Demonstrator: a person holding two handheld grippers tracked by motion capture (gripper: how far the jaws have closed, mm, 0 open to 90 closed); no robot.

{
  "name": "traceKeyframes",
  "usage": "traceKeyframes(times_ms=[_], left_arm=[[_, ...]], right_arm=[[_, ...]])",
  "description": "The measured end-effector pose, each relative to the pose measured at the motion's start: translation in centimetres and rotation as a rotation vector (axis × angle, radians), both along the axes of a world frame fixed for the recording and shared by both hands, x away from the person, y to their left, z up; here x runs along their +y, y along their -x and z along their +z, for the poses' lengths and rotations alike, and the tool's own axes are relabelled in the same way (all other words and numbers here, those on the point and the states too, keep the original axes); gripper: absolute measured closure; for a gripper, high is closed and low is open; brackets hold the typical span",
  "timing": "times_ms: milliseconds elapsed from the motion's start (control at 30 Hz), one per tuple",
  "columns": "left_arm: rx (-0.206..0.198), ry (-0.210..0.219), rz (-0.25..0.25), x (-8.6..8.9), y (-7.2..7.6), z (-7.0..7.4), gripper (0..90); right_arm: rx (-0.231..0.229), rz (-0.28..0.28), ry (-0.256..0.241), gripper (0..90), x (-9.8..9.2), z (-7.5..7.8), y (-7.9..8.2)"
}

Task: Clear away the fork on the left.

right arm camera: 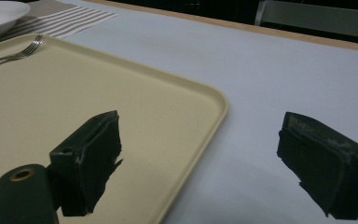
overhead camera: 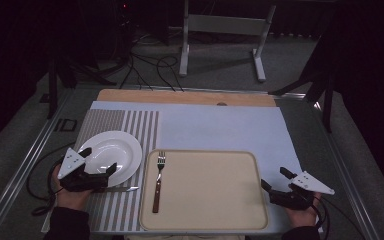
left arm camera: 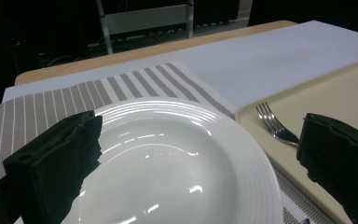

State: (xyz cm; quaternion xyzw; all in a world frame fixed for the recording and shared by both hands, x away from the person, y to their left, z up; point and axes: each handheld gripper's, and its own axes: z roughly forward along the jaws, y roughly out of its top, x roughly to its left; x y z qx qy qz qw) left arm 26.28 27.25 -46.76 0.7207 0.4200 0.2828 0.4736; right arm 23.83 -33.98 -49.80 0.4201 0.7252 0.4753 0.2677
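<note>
The left gripper stands wide open, empty, the white plate between its jaws — closing on the slick rim could tip it. The right gripper gapes empty too.

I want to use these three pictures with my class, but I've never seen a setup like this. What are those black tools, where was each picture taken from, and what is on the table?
A person sits at a table holding a hand-operated, two-jaw gripper in each hand: the left gripper and the right gripper. Both are open and hold nothing.

The high view looks down from above the person. Each of the other two pictures comes from a camera riding on one gripper, looking along its black jaws.

On the table lie a striped placemat with a white plate on it, a knife just near the plate, and a beige tray carrying a fork. The left gripper's jaws stand either side of the plate's near rim; the right gripper hovers by the tray's right edge.
</note>
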Motion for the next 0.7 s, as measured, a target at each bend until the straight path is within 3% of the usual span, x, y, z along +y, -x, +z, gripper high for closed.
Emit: traceKeyframes(times_ms=[333, 467, 700], left_arm=[[-0.024, -0.044, -0.025, -0.21, 0.6, -0.79, 0.0], [-0.034, -0.028, -0.041, -0.36, 0.76, -0.8, 0.0], [-0.033, -0.039, -0.046, -0.65, 0.71, -0.93, 0.0]], right_arm=[[-0.044, 0.017, -0.002, 8.3, -0.21, 0.32, -0.39], [-0.037, 0.03, 0.003, 7.8, -0.27, 0.13, -0.58], [-0.029, 0.03, -0.002, 7.8, -0.31, 0.0, -0.63]])
